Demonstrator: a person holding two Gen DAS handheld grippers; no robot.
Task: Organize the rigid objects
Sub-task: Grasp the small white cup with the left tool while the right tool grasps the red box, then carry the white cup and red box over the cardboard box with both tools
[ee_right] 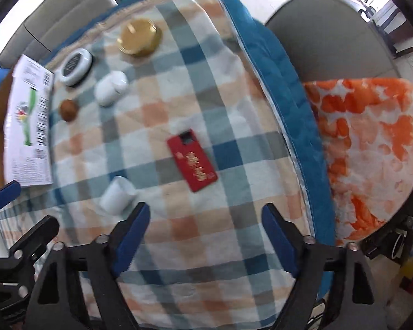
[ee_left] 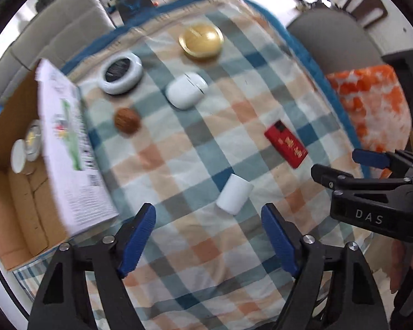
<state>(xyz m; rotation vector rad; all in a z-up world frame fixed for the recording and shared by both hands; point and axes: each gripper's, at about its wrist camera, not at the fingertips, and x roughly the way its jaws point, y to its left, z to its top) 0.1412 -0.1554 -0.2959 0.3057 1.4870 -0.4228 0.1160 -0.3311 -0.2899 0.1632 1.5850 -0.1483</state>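
Note:
Several rigid objects lie on a checked cloth: a gold round lid (ee_left: 201, 41) (ee_right: 140, 37), a white ring dish with a dark centre (ee_left: 121, 72) (ee_right: 77, 66), a white oval case (ee_left: 186, 89) (ee_right: 111, 87), a brown nut-like ball (ee_left: 127, 121) (ee_right: 68, 110), a red card case (ee_left: 285, 144) (ee_right: 192, 160) and a white cylinder (ee_left: 234, 194) (ee_right: 117, 192). My left gripper (ee_left: 208, 238) is open and empty, just short of the white cylinder. My right gripper (ee_right: 206, 236) is open and empty, below the red card case; it also shows in the left wrist view (ee_left: 352, 166).
An open cardboard box (ee_left: 16, 192) with a printed white flap (ee_left: 71, 148) (ee_right: 27, 126) stands at the left and holds a few small items. An orange-and-white cushion (ee_right: 371, 148) (ee_left: 371, 104) lies on a grey chair to the right, past the blue table edge.

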